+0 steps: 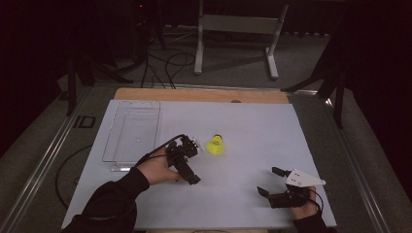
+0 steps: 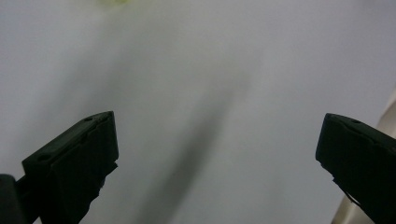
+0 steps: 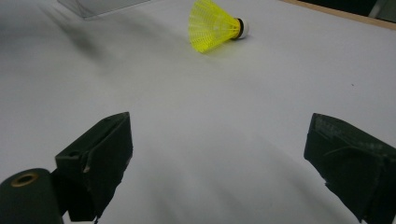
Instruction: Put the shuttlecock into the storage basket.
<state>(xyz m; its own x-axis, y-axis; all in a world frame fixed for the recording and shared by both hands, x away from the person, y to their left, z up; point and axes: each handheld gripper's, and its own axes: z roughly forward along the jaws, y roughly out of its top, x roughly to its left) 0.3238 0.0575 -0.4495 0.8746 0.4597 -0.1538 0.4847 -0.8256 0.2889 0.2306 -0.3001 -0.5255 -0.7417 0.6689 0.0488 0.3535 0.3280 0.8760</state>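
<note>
Yellow shuttlecock (image 1: 215, 145): laid on its side on the white table (image 1: 252, 131), just right of the left gripper (image 1: 190, 162) and untouched. Left gripper: jaws spread wide, nothing held between them. Right gripper (image 1: 271, 181): held near the table's front right corner, well apart from the shuttlecock, jaws likewise wide and empty. Clear tray (image 1: 131, 136): set at the table's left.
</note>
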